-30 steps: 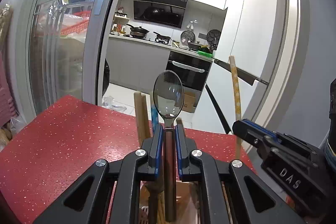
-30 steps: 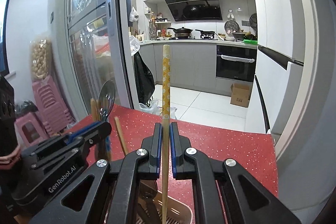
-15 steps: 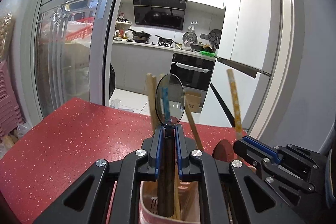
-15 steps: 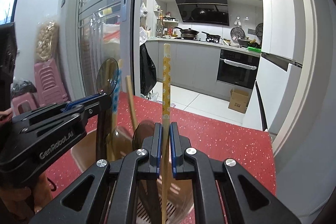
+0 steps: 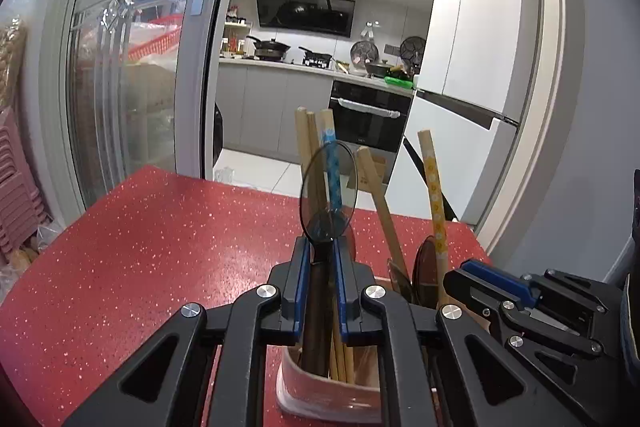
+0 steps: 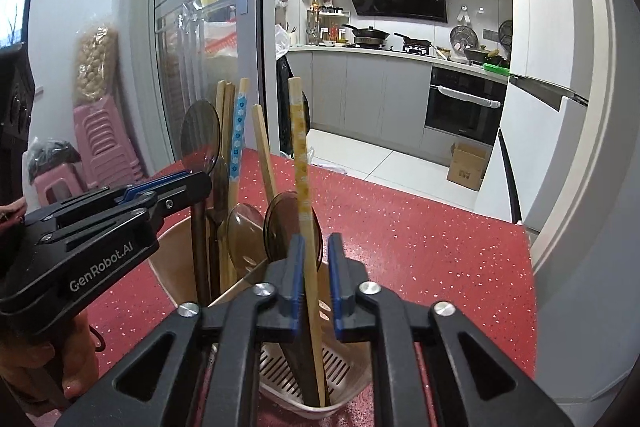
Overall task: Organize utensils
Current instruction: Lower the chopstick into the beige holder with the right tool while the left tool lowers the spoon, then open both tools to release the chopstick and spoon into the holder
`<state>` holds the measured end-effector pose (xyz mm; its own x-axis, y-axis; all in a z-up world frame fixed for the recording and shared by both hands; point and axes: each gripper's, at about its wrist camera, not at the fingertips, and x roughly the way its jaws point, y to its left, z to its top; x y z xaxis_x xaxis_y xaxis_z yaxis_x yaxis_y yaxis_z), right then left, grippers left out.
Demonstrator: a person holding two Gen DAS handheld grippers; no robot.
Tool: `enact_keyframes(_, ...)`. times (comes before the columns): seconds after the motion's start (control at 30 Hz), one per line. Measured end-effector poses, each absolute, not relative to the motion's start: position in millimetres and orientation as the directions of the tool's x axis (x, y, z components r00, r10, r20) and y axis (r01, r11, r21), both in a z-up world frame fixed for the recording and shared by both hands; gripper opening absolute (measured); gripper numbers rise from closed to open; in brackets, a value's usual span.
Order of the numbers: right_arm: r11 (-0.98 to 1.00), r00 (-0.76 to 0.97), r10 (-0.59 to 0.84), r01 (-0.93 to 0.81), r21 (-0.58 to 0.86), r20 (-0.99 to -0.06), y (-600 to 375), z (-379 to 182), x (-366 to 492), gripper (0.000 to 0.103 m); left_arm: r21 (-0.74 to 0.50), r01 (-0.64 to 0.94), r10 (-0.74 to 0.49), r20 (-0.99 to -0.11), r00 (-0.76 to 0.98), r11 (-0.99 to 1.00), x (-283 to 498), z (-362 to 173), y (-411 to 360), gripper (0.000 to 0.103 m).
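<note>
The right tongs [image 6: 312, 279] have just been opening; their jaws stand apart, and the yellow chopstick [image 6: 300, 163] between them leans on one pad, its tip down in the pink holder [image 6: 168, 259] below, likely being let go. Just beside them, the left tongs [image 5: 320, 291] clamp a dark spoon [image 5: 328, 187] upright over the same holder, seemingly ready to drop it in.

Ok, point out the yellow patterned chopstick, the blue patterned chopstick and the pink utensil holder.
yellow patterned chopstick [image 6: 301, 163]: right wrist view, on its upper patterned shaft.
blue patterned chopstick [image 6: 238, 135]: right wrist view, on its patterned upper half.
pink utensil holder [image 5: 320, 393]: left wrist view, on its near outer wall.
</note>
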<state>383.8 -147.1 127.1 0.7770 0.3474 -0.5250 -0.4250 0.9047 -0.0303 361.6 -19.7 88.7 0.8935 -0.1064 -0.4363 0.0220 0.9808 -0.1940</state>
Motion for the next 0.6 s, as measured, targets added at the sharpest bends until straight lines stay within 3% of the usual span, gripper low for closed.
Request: enact_keyframes(0.6, 0.927, 0.768, 0.355, -0.363, 0.095, -0.533, -176, 148, 365, 0.034, -0.155, 0.020, -0.093, -0.483, 0.871, 0.988, 351, 94, -20, 0.039)
